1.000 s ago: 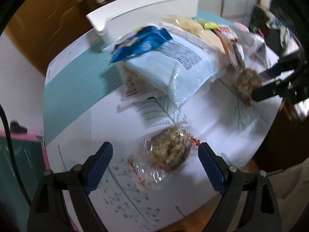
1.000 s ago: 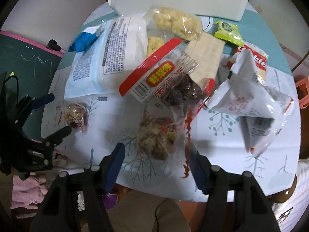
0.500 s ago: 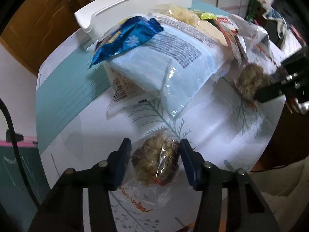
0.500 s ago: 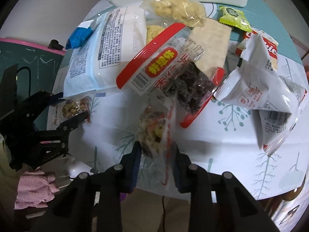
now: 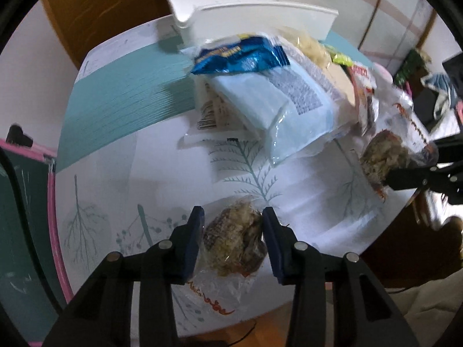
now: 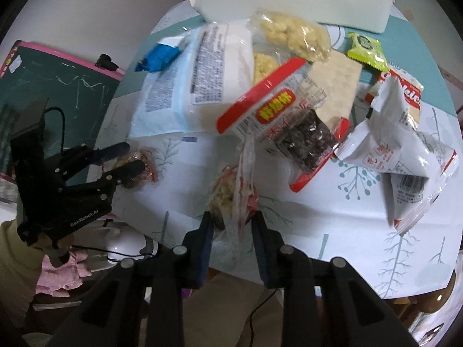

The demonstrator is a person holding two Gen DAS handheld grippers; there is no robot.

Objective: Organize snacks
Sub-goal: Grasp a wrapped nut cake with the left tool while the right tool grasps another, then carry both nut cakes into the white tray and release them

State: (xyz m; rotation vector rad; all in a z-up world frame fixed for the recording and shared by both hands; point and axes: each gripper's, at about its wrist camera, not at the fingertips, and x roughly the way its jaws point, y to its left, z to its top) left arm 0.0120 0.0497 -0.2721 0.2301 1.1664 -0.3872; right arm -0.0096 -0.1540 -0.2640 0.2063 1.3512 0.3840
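My left gripper (image 5: pixel 233 231) is shut on a clear-wrapped puffed grain cake (image 5: pixel 234 241) near the table's front edge; it also shows in the right wrist view (image 6: pixel 128 159). My right gripper (image 6: pixel 231 221) is shut on a second wrapped grain cake (image 6: pixel 224 193), lifted so its wrapper stands upright; that cake also shows in the left wrist view (image 5: pixel 382 156). A white bin (image 6: pixel 292 3) stands at the far edge of the table.
A pile of snacks lies before the bin: a pale blue pack (image 6: pixel 191 78), a blue wrapper (image 6: pixel 157 56), a red-edged pack (image 6: pixel 292 115), a green packet (image 6: pixel 366 49), a white crumpled bag (image 6: pixel 396 144). A chalkboard (image 6: pixel 55 78) stands to the left.
Both grippers closed from open onto their grain cakes. The right cake has been lifted and its wrapper now stands on end; the left cake is held just off the table.
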